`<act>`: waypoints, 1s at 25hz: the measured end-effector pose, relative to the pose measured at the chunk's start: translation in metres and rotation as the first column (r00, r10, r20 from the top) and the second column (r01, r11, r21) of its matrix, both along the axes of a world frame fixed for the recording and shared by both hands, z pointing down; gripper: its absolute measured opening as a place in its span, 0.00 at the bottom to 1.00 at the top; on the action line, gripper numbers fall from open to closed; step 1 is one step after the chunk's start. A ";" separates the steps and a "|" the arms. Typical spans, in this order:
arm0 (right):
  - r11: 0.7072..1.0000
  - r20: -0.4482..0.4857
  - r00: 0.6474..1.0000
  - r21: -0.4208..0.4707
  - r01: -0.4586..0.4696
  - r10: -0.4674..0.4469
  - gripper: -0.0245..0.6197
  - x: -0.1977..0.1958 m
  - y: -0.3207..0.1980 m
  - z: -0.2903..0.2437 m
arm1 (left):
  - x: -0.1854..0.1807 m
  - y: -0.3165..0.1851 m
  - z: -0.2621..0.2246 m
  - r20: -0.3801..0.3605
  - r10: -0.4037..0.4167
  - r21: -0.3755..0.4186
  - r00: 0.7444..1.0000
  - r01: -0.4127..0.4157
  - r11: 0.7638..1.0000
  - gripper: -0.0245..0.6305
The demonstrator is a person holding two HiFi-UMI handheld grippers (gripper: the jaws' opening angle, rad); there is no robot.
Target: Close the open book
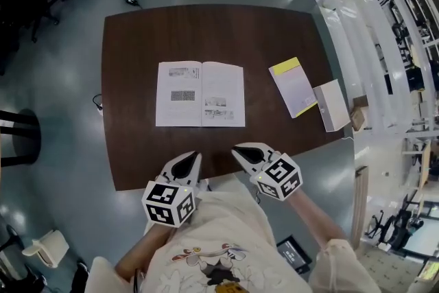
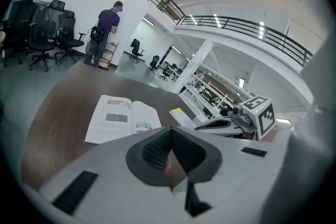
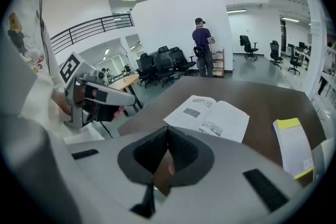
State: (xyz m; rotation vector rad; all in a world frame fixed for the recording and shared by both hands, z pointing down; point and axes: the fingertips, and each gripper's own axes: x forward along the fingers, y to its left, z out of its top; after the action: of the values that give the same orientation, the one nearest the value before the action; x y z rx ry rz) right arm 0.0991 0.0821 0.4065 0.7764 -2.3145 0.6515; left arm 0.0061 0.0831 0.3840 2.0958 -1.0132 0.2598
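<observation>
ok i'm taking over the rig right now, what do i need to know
Left gripper: shut, empty, over the near edge of the table, short of the book.
Right gripper: shut, empty, beside the left one, also short of the book.
Book: lies open and flat mid-table, untouched.
Also on the table, at the right: a yellow-topped pad and a white box, both clear of the book.
Done: nothing yet.
Left: reach the book, fold one side over the other, and check that it lies shut.
</observation>
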 end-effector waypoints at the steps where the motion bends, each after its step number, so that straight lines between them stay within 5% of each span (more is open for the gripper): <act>1: 1.000 -0.011 1.000 -0.010 0.005 -0.006 0.04 0.007 -0.008 0.002 | 0.004 -0.003 0.000 -0.001 -0.010 -0.001 1.000 0.010 1.000 0.05; 7: 0.995 -0.068 0.993 -0.007 0.101 -0.101 0.04 0.042 -0.062 0.000 | 0.028 -0.020 -0.004 0.014 -0.058 0.000 0.998 0.058 0.998 0.05; 12: 0.969 -0.039 0.975 -0.120 0.215 -0.221 0.06 0.063 -0.098 0.009 | 0.050 -0.032 0.004 0.028 -0.087 -0.022 0.996 0.087 0.996 0.05; 16: 0.920 -0.031 0.932 -0.178 0.349 -0.360 0.26 0.075 -0.125 0.018 | 0.064 -0.043 0.008 0.041 -0.124 -0.039 0.992 0.125 0.991 0.05; 25: 0.793 -0.022 0.808 -0.207 0.573 -0.589 0.31 0.087 -0.196 0.057 | 0.083 -0.057 0.022 0.073 -0.246 -0.073 0.967 0.251 0.965 0.05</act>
State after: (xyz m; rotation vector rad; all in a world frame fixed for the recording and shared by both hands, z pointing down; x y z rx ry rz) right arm 0.1857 -0.1140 0.4631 -0.0236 -2.1972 0.5261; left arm 0.0887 0.0265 0.4058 1.8746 -1.2695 0.2384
